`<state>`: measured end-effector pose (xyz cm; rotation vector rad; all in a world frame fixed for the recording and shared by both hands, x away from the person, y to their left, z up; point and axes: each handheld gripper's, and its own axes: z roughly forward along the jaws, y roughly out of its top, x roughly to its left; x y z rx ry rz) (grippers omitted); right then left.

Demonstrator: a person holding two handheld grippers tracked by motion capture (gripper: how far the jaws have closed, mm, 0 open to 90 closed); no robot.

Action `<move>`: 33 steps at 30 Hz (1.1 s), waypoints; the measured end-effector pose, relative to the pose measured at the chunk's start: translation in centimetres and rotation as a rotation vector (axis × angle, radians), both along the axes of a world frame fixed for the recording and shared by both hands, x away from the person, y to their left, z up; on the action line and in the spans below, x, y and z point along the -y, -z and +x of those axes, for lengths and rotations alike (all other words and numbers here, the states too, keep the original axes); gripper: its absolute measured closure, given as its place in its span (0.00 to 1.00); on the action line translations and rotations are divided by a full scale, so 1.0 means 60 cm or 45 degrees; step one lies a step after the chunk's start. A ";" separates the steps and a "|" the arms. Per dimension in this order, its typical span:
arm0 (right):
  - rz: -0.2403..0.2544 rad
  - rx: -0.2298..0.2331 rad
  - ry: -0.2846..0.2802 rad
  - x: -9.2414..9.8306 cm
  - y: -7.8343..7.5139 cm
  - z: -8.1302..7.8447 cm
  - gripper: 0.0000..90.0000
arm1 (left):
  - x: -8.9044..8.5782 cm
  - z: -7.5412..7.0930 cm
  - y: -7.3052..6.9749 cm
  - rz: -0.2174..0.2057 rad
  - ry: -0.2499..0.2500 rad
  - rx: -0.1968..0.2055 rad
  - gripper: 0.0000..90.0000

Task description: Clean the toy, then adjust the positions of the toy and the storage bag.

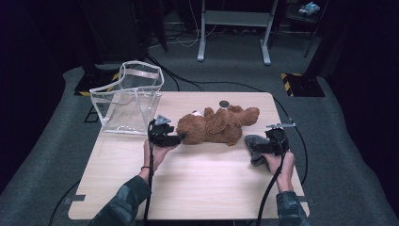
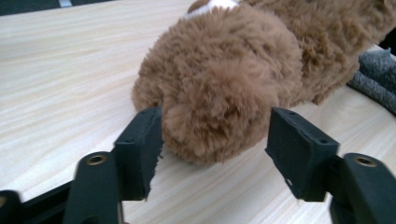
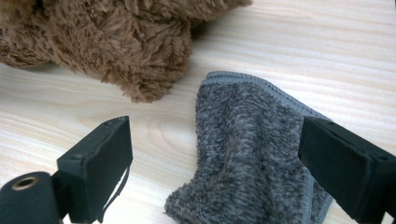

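With both hands low over the pale wooden table (image 1: 188, 188), we're at a release, by the look of it. The left claw (image 1: 181, 138) stands wide around the round head end of the fluffy brown teddy bear (image 1: 216, 125), jaws on either side of the plush but not squeezing; in the left gripper view the fur brushes one pad while the other stands clear. The bear lies on its side across the middle of the table, toward the far edge.

Over at the right edge, the right claw (image 1: 248, 147) is also spread wide, straddling a crumpled dark grey fleece cloth (image 1: 256, 147) that rests flat on the wood just beside the bear's foot, with neither pad pressing on it.

A clear plastic tote bag (image 1: 129, 96) with white trim stands open at the far left corner, hanging partly off the edge.

My read: both things are set down and free. If packing is the aim, the next move calls for a firm pinch on the bear's head, a clean lift, and a swing left to the bag's open mouth without tipping it.
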<state>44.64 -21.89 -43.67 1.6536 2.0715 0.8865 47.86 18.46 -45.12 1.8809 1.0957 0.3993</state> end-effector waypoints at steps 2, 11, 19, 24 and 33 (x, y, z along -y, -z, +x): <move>-0.001 0.023 -0.018 0.001 -0.001 0.004 0.10 | 0.003 0.002 -0.006 0.001 -0.001 0.003 0.36; 0.006 0.021 -0.035 -0.004 0.004 0.012 0.10 | 0.010 0.006 -0.011 0.025 -0.006 0.001 0.32; 0.031 0.024 -0.049 -0.006 0.004 0.019 0.09 | 0.022 0.008 -0.024 0.012 -0.021 0.015 0.24; 0.032 0.037 -0.061 -0.006 -0.002 0.024 0.07 | 0.041 0.011 -0.033 0.009 -0.012 0.024 0.17; 0.041 0.037 -0.070 -0.012 -0.011 0.041 0.01 | 0.097 0.019 -0.043 0.065 0.043 0.042 0.14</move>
